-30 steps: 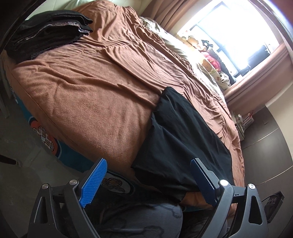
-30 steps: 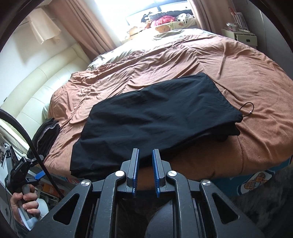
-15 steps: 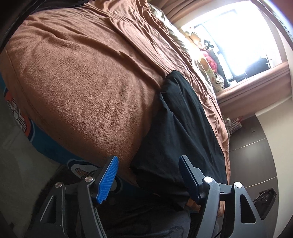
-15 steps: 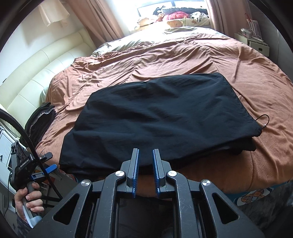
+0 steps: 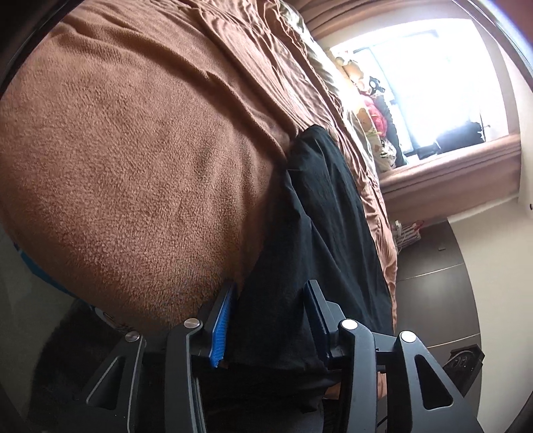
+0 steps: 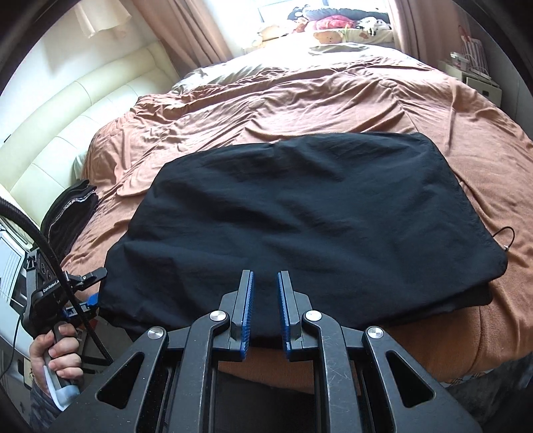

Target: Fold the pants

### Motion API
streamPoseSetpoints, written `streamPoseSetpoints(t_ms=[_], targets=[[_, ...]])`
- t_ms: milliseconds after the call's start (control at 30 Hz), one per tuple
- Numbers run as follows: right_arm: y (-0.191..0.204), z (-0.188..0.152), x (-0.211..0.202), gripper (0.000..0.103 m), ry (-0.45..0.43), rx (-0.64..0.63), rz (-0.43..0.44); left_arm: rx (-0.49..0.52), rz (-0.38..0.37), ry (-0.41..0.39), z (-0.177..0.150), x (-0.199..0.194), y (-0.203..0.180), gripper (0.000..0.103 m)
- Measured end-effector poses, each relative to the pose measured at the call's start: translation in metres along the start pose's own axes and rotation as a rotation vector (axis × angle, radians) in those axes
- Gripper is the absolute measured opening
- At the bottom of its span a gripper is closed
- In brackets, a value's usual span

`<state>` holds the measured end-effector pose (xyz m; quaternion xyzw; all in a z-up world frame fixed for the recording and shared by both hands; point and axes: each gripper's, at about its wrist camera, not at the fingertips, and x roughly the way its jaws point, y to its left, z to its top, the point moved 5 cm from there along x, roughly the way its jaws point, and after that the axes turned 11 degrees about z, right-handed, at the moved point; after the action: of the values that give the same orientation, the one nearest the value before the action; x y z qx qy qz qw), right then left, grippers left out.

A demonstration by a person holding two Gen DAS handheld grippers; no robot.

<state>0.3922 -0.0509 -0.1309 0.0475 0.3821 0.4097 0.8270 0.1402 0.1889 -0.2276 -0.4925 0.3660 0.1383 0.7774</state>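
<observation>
Black pants [image 6: 299,216], folded into a wide flat shape, lie on the brown blanket [image 6: 299,100] near the bed's front edge, with a drawstring [image 6: 503,236] trailing from the right corner. In the left wrist view the pants [image 5: 326,216] run away from me. My left gripper [image 5: 269,286] straddles their near left corner, jaws closing with black fabric between them and the pads still apart. That left gripper [image 6: 98,288] also shows at the pants' left corner, held by a hand [image 6: 56,346]. My right gripper [image 6: 265,274] hovers over the pants' near edge, with a narrow gap and nothing gripped.
A stack of dark folded clothes [image 6: 70,206] sits at the bed's left side by the cream headboard [image 6: 50,133]. Soft toys [image 6: 333,23] line the window end. A white nightstand [image 6: 479,83] stands at the far right. The blanket [image 5: 133,150] spreads left of the pants.
My left gripper dropped to the pants' near corner and its jaws narrowed around the fabric. My right gripper moved in over the pants' front edge, gap unchanged.
</observation>
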Motion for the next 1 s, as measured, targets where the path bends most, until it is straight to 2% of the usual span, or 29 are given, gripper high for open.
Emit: streamPoseSetpoints(t_ms=[100, 233, 500, 667, 767, 1000], targets=[[0.001, 0.005, 0.01, 0.012, 0.017, 0.009, -0.008, -0.048, -0.046, 0.002, -0.005, -0.001, 0.01, 0.032], [0.009, 0.009, 0.022, 0.012, 0.04, 0.008, -0.009, -0.113, -0.108, 0.022, -0.014, -0.006, 0.019, 0.031], [0.012, 0.023, 0.047, 0.012, 0.037, 0.037, 0.021, -0.123, -0.072, -0.016, -0.022, -0.011, 0.015, 0.031], [-0.009, 0.017, 0.06, 0.012, 0.064, 0.03, -0.017, -0.14, -0.002, -0.033, -0.023, -0.008, 0.01, 0.013], [-0.019, 0.006, 0.067, 0.012, 0.102, 0.016, -0.047, -0.125, 0.017, -0.031, -0.025, -0.011, 0.004, 0.01], [-0.018, -0.007, 0.061, 0.012, 0.138, 0.004, -0.06, -0.117, 0.001, -0.03, -0.023, -0.021, -0.004, 0.008]])
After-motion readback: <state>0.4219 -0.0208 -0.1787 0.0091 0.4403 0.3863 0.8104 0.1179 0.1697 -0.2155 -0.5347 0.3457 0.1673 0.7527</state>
